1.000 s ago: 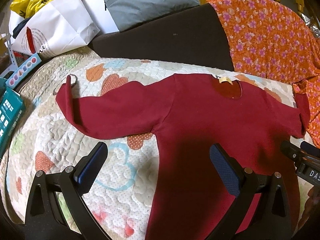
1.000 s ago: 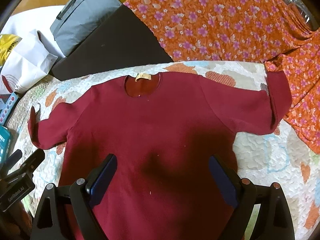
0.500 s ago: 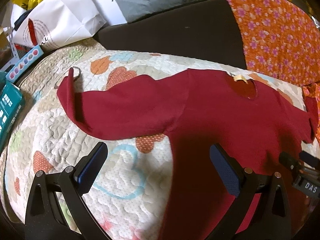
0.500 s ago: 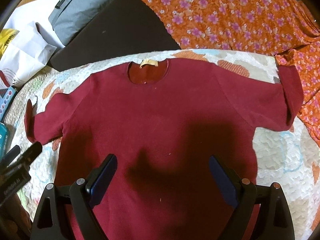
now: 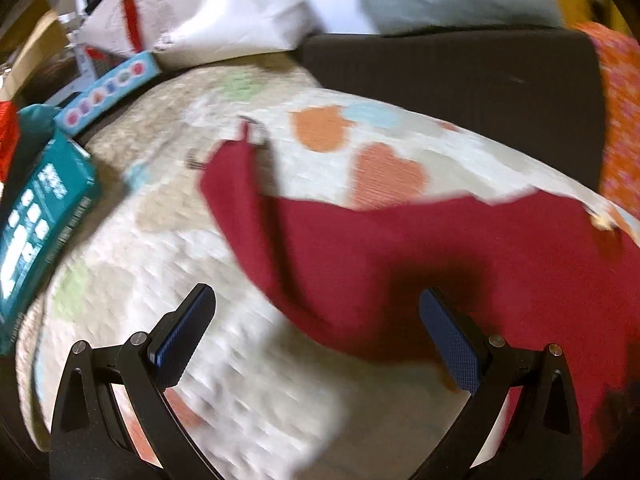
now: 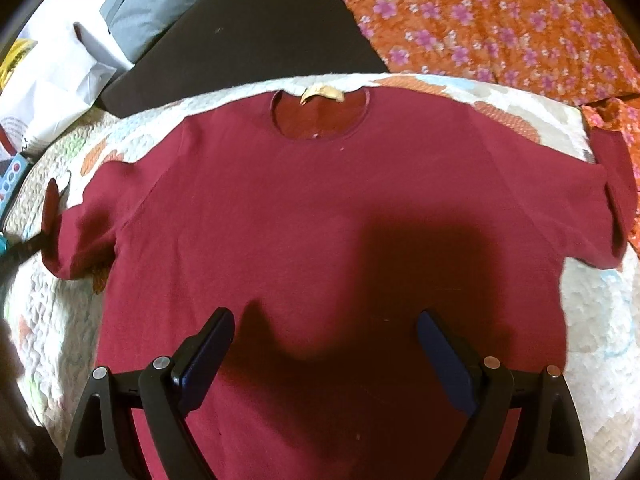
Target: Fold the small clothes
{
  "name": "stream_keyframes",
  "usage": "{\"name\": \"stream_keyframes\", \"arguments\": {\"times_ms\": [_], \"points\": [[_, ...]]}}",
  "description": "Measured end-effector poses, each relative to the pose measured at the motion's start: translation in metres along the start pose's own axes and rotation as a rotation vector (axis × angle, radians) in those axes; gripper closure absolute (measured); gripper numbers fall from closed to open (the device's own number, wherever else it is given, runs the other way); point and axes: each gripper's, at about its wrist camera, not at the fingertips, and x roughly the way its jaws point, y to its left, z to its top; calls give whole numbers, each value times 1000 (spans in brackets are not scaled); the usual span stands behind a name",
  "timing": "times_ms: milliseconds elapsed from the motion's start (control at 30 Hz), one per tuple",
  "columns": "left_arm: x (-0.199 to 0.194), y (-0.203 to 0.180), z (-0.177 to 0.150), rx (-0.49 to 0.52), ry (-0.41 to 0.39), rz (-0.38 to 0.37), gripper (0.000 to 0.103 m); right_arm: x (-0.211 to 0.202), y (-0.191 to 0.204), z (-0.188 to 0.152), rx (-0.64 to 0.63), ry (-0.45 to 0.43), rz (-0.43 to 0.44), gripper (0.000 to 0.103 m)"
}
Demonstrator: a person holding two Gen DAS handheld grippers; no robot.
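1. Lying flat and spread front-up on the quilt (image 6: 592,320), the dark red shirt (image 6: 320,208) has its neckline toward the black cushion (image 6: 248,36) and both sleeves out.
2. Above the shirt's lower body, the right gripper (image 6: 322,344) has its jaws wide apart, holding nothing.
3. Over the shirt's left sleeve (image 5: 320,248), the left gripper (image 5: 316,336) also gapes wide and empty; that view is blurred.
4. Beyond the shirt's right sleeve lies orange floral cloth (image 6: 500,20).

The left gripper (image 5: 318,334) has two matte black, triangular-framed fingers with cut-out windows, each faced with a blue cross-hatched pad (image 5: 450,346) and fastened by round silver screws. The right gripper (image 6: 324,354) is built alike: black arms, silver screw heads, and darker navy pads (image 6: 204,358).
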Motion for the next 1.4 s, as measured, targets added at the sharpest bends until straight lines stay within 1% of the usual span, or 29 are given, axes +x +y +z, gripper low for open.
{"name": "stream_keyframes", "arguments": {"times_ms": [33, 100, 167, 233, 333, 367, 433, 467, 500, 533, 600, 633, 700, 767, 900, 933, 1000, 1067, 1200, 1267, 1333, 1400], "points": [[7, 12, 10, -27, -7, 31, 1, 2, 1, 0, -8, 4, 0, 12], [22, 30, 27, -70, -9, 67, 1, 5, 4, 0, -25, 9, -7, 12], [36, 43, 41, -100, 1, 94, 1, 7, 6, 1, -36, 6, -8, 12], [51, 52, 54, -125, -6, 132, 1, 8, 6, 2, -36, 5, -3, 12], [71, 55, 70, -109, -2, 165, 2, 8, 5, 3, -32, 2, 5, 11], [79, 55, 75, -96, 5, 178, 5, 8, 5, 3, -34, 3, 7, 12], [94, 55, 83, -72, 20, 184, 8, 9, 5, 5, -38, 4, 8, 12], [101, 56, 86, -72, 33, 179, 19, 9, 5, 5, -38, 2, 12, 12], [110, 59, 88, -75, 54, 165, 37, 9, 5, 6, -39, 1, 17, 12], [117, 62, 90, -78, 68, 154, 44, 8, 5, 6, -39, -2, 26, 12], [127, 71, 91, -100, 95, 104, 77, 8, 6, 7, -40, -7, 43, 12], [129, 77, 91, -121, 98, 72, 82, 6, 7, 8, -41, -12, 56, 13], [122, 87, 89, -177, 77, 4, 94, 4, 10, 8, -44, -17, 74, 17], [110, 94, 86, -213, 45, -51, 95, 3, 12, 9, -43, -22, 91, 18], [90, 92, 82, -187, 21, -106, 96, 3, 19, 11, -35, -26, 117, 18], [87, 92, 81, -190, 18, -116, 96, 3, 21, 11, -37, -25, 123, 18], [76, 94, 77, -215, 9, -159, 97, 1, 27, 10, -45, -25, 134, 18], [60, 92, 73, -231, -10, -227, 97, -3, 31, 10, -61, -33, 145, 18], [29, 80, 63, -208, -47, -332, 97, -9, 40, 17, -73, -50, 175, 18], [12, 70, 53, -194, -65, -380, 97, -11, 49, 23, -74, -50, 222, 19], [-4, 56, 43, -166, -80, -408, 97, -14, 60, 33, -74, -45, 283, 19], [-11, 45, 35, -140, -85, -428, 97, -17, 74, 48, -54, -26, 390, 18]]}}
